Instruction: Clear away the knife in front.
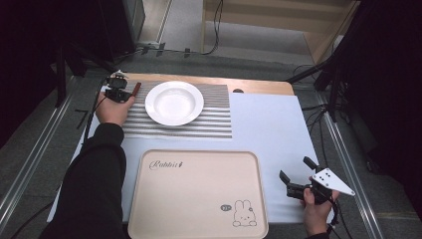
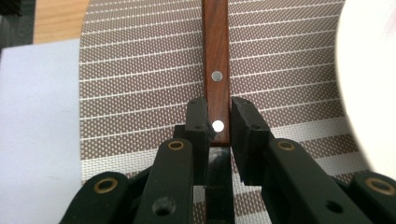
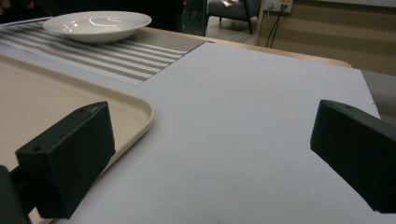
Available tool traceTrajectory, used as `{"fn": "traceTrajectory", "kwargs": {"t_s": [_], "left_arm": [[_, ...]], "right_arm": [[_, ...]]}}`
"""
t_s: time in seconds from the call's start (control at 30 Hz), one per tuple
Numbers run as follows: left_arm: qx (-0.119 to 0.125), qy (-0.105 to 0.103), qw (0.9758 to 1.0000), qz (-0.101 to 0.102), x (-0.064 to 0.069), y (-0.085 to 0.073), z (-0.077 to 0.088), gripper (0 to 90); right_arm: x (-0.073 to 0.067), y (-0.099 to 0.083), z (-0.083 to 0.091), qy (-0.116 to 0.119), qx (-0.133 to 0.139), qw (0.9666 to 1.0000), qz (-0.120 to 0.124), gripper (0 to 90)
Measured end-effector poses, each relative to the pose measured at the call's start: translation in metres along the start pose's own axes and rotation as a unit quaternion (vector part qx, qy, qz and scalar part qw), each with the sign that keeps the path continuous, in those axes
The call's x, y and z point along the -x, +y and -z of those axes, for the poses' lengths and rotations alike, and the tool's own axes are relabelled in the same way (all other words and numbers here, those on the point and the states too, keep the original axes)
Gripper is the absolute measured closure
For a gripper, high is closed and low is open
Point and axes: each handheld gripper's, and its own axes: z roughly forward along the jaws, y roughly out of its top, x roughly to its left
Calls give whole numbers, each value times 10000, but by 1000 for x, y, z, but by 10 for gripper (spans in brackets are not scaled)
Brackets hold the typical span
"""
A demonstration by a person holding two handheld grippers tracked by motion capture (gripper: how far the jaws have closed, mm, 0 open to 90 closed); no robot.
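Closing the left gripper (image 2: 218, 122) on the near end of a wooden handle (image 2: 216, 70), brown with two metal rivets, apparently a table knife or similar piece of cutlery; blade not visible, so not telling which. Pads sitting flush against both sides of the handle in the left gripper view, jaws narrowed to its width, gripping it. Lying flat on the striped placemat (image 2: 140, 84), just left of the white plate (image 1: 174, 102), near the far left corner of the table in the high view (image 1: 136, 89).

Keeping the right gripper (image 1: 297, 180) spread wide apart and empty, hovering low over the white table cover (image 3: 243, 121) beside the right edge of the beige tray (image 1: 199, 194).

Judging progress: standing at the very start of the handling. Grasp looking made, lift not yet begun, handle resting on the mat. Tray sitting bare, plate in place on the mat, so clearing or laying the setting mostly remaining, probably carrying the cutlery across next.
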Motion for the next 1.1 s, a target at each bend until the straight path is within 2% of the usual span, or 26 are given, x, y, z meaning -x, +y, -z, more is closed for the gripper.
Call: {"fn": "traceTrajectory", "kwargs": {"t_s": [0.1, 0.43, 0.57, 0.8, 1.1], "left_arm": [[18, -17, 10000, -38, 1, 0, 4, 773], [97, -158, 9998, 33, 0, -10, 18, 773], [127, -218, 9997, -41, -3, -15, 29, 773], [193, -318, 9993, -44, -8, -20, 43, 773], [261, -512, 9983, -102, -1, -38, 53, 773]], "right_arm": [[0, 0, 0, -12, 9, 10000, 2, 0], [0, 0, 1, 10, 13, 10000, -5, 0], [0, 0, 1, 11, 19, 10000, 18, 0], [-1, 0, 1, 1, 11, 10000, 30, 0], [-1, 0, 1, 8, 11, 10000, 44, 0]]}}
